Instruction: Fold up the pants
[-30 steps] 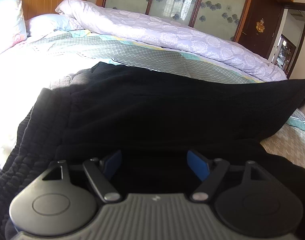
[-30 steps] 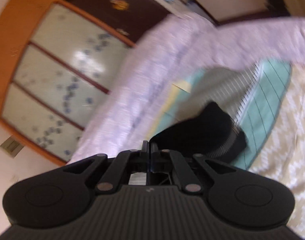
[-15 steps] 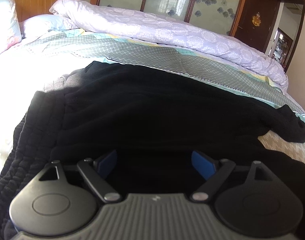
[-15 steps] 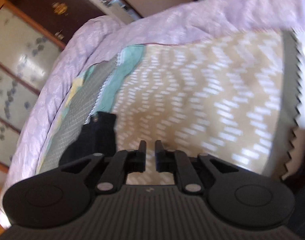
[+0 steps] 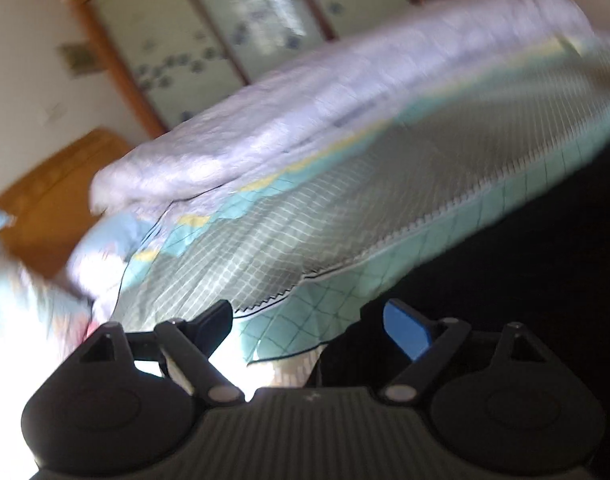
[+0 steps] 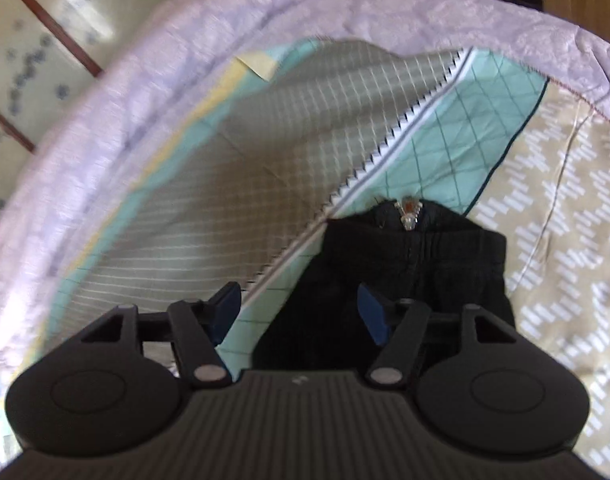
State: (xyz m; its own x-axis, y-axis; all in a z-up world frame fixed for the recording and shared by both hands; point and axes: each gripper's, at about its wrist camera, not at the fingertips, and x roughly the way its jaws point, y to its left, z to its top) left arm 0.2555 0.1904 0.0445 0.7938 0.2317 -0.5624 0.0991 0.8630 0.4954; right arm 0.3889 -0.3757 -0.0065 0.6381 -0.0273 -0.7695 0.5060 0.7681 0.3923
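The black pants [image 6: 409, 264] lie on the bed, a dark ribbed knit that swallows the light, their end squared off with a small metal zipper pull [image 6: 408, 212] glinting at its far edge. That end rests where the quilt [image 6: 265, 168] changes pattern: a grey grid panel, a sawtooth black-and-white trim, a mint diamond-stitched band, then a beige panel with white dashes. A puffy lilac comforter [image 6: 425, 12] with a crinkled, embossed surface is heaped along the bed's far edge.

The right gripper [image 6: 299, 312] points down at the pants; its jaws have just been opening, and its blue-padded fingers [image 6: 371, 312] stand released, the cloth lying below them with neither pad pressing on it.

The left gripper [image 5: 309, 326] is tilted and its view is smeared with motion blur. Its jaws have just been opening a little further and gape wide, with nothing held. The blue pad of one of its fingers [image 5: 405, 332] shows against the pants, which fill the right of that view as a featureless black mass. Behind the bed stand a wooden headboard [image 5: 57, 192] and wood-framed frosted panels [image 5: 225, 40] with blue flowers.
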